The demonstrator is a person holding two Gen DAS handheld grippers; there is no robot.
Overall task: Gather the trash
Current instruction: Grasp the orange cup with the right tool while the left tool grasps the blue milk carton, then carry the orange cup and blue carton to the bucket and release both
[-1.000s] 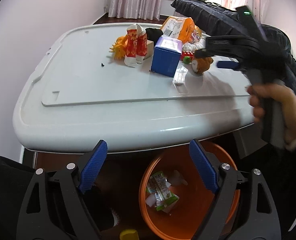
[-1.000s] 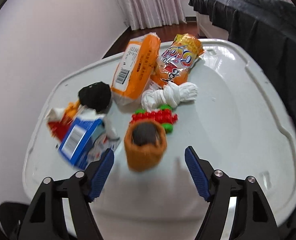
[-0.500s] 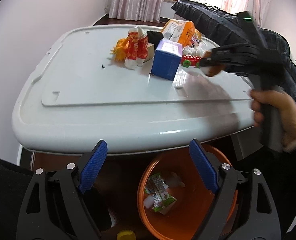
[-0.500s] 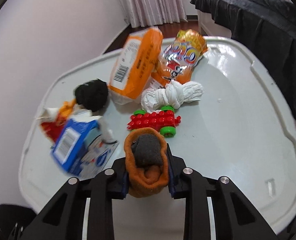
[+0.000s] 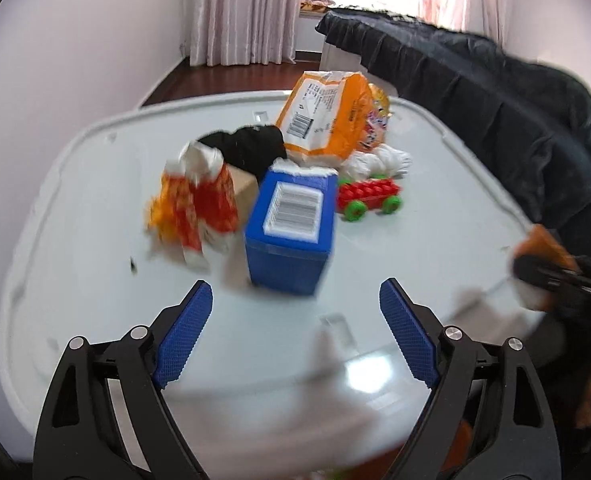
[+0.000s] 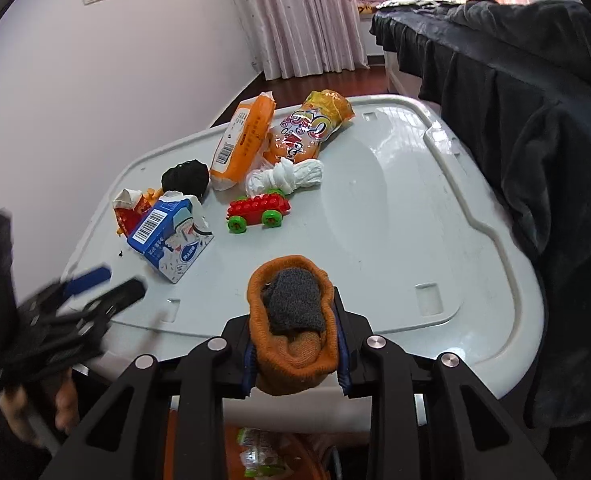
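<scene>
While clamped between the fingers of the right gripper [image 6: 295, 364], an orange sock bundle [image 6: 293, 328] with a grey core sits above the near edge of the white table [image 6: 395, 216]. Left gripper [image 5: 295, 328]: jaws spread wide, holding nothing, facing a blue carton [image 5: 291, 228]. Behind the carton: red toy car [image 5: 369, 197], orange snack bag [image 5: 327, 120], knotted white bag [image 5: 379, 162].

We see a glossy, smooth plastic counter [image 6: 395, 216]. The orange sock [image 6: 291, 344] is rough knitted cloth. The blue carton [image 5: 291, 232] looks like matt paper, and the snack bag [image 6: 311, 128] is shiny foil.
</scene>
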